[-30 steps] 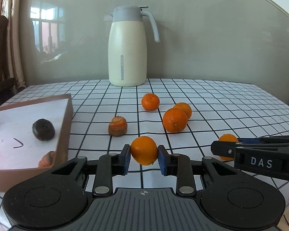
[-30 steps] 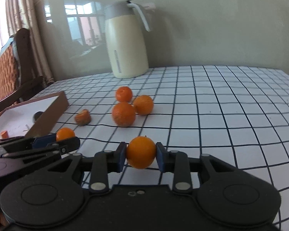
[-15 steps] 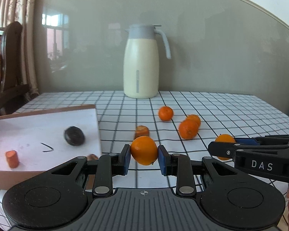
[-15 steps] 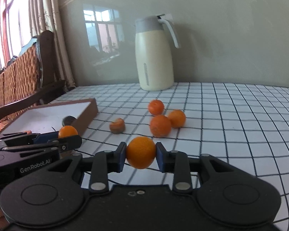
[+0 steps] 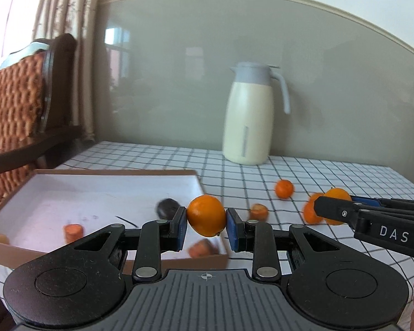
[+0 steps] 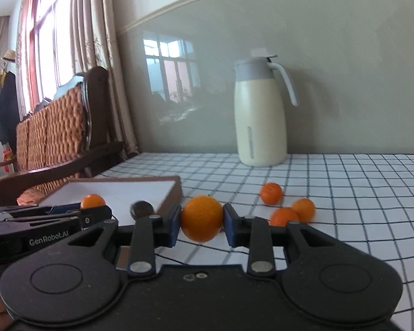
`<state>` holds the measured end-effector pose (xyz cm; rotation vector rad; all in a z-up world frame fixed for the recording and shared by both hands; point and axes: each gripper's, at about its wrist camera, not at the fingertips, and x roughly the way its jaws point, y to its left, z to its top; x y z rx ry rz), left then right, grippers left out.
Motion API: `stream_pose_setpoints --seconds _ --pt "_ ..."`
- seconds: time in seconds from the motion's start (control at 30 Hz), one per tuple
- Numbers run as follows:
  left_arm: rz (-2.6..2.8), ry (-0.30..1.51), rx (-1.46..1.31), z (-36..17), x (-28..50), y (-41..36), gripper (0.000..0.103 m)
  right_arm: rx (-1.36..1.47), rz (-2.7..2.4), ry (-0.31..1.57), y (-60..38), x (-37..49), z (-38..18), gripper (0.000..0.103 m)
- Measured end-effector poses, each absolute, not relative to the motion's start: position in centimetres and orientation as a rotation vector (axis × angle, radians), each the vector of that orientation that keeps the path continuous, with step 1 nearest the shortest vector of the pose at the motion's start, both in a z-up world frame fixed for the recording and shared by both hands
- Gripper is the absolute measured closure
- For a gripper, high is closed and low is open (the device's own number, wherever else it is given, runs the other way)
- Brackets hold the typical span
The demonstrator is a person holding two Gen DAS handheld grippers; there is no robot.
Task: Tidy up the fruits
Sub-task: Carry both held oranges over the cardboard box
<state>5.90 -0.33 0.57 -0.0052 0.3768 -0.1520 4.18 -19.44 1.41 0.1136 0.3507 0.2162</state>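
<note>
**Two oranges pinched above the checked table**

Grey wall panelling backs a table [image 5: 331, 176] under a black-and-white checked cloth, with a cream jug [image 5: 248, 121] standing upright near its far edge and a woven chair [image 6: 49, 129] off the left side. On my left wrist feed the left gripper [image 5: 206, 224] has its blue pads pressed onto an orange [image 5: 206, 215], held clear of the cloth and over the near right corner of a shallow cardboard box [image 5: 69, 255]. Inside that box I see a dark round fruit [image 5: 167, 207] towards its right edge, an orange stub [image 5: 74, 231] near the front wall, and another orange piece [image 5: 200, 249] in the front right corner (blurred, so I cannot say what kind).

The right gripper [image 6: 202, 222] likewise pinches a second orange [image 6: 202, 218], held above the cloth just right of the box's near right corner. Three loose oranges lie towards the table's middle: one [image 6: 271, 193] further back, two [image 6: 303, 209] touching in front. A smaller brownish-orange piece [image 5: 259, 211] sits on the cloth between them and the box.
</note>
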Motion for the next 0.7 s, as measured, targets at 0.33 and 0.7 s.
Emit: stream_pose_setpoints --seconds 0.33,0.7 --pt "-0.051 0.351 -0.042 1.0 5.8 4.3 0.073 0.103 0.269 0.306 -15.7 5.2 1.7 0.079" --pt "0.058 0.356 -0.086 0.6 5.9 9.3 0.073 0.090 0.314 0.274 -12.1 6.1 1.7 0.079"
